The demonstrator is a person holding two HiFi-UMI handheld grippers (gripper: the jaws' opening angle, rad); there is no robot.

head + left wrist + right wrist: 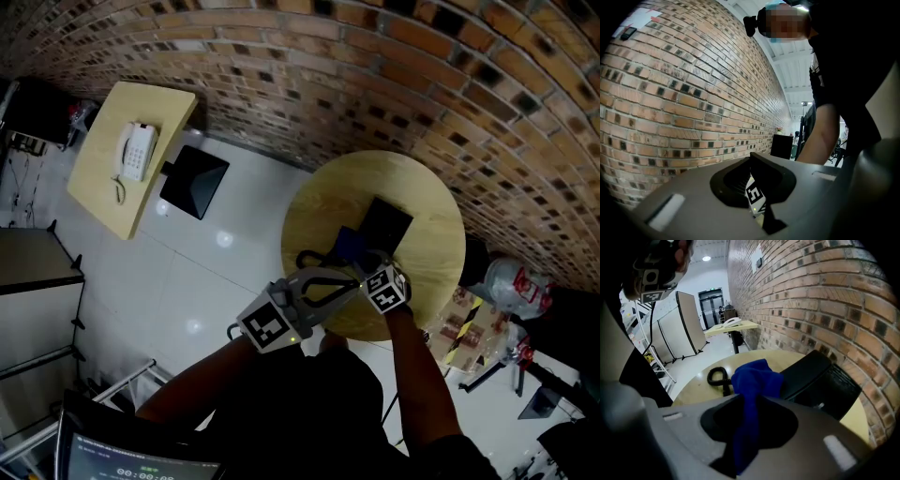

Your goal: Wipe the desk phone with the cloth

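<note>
Your right gripper (746, 430) is clamped on the blue cloth (755, 379). The black phone (824, 380) sits on the round table (433, 208) just ahead, slightly right, lengthwise toward the wall. Your left gripper (345, 283) looks closed and empty, I think.

Head view is looking steeply down on table (328, 216). Right gripper view is facing phone (820, 380) close up, sharing that table. Left gripper view is looking level along wall (670, 103).

The cloth (754, 378) hides perhaps half the desk phone (827, 383).
</note>
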